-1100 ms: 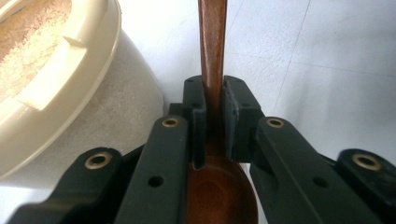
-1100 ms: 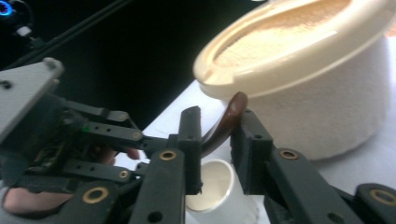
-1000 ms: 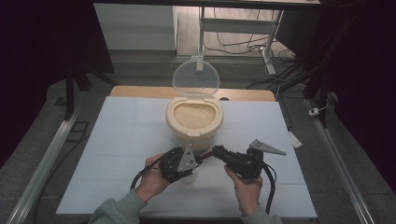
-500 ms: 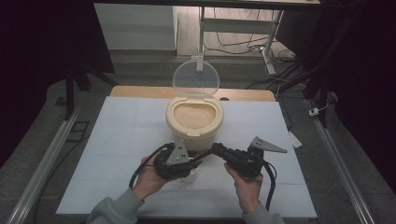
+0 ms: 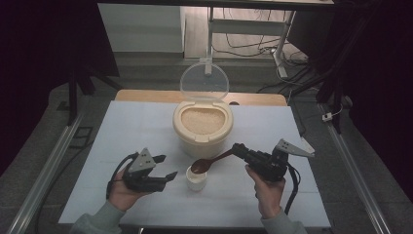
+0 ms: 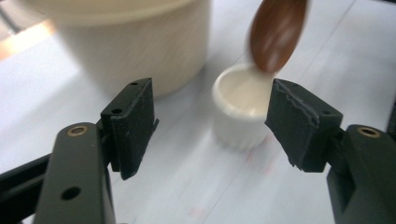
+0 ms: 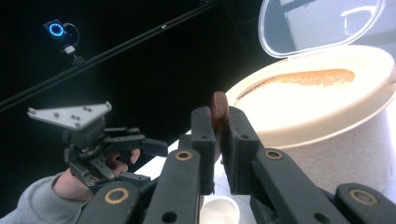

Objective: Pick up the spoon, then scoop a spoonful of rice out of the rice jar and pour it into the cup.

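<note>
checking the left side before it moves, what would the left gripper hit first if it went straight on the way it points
Probably the small white cup: it sits straight ahead between the open left gripper jaws, with the brown spoon above it. Depth is hard to judge.

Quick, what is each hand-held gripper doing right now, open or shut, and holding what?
Left hand-held gripper: open, jaws just been opening, holding nothing; small white cup sits beyond them.
Right hand-held gripper: shut on the brown spoon.
</note>
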Demonstrator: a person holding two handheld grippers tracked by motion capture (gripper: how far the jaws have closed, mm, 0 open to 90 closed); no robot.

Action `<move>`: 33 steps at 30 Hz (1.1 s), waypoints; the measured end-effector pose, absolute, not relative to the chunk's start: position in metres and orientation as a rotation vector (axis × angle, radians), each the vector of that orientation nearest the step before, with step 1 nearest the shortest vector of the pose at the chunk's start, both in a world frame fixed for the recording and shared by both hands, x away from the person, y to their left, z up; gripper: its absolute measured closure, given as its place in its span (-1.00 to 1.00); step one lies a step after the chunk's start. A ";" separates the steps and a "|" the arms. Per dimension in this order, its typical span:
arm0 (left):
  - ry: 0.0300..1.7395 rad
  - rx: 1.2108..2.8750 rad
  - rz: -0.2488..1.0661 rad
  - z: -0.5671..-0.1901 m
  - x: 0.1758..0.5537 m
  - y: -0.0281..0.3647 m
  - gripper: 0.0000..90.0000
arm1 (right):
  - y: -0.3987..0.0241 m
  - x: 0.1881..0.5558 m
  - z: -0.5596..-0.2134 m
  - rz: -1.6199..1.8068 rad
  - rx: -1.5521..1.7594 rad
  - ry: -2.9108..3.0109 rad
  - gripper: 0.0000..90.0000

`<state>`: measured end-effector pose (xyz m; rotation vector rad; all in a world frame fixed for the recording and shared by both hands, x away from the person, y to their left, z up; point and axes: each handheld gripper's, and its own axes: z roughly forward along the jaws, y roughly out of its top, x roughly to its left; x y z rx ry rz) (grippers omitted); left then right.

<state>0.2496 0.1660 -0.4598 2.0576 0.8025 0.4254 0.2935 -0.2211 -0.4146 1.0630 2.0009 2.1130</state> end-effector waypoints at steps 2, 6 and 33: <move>0.836 2.056 0.422 -0.468 0.248 0.177 -0.32 | -0.226 0.294 -0.412 2.108 1.047 1.991 0.85; 0.888 2.049 0.417 -0.479 0.247 0.194 -0.34 | -0.231 0.295 -0.409 2.113 1.050 1.974 0.85; 1.014 2.033 0.410 -0.503 0.247 0.224 -0.52 | -0.257 0.298 -0.382 2.163 1.004 1.835 0.84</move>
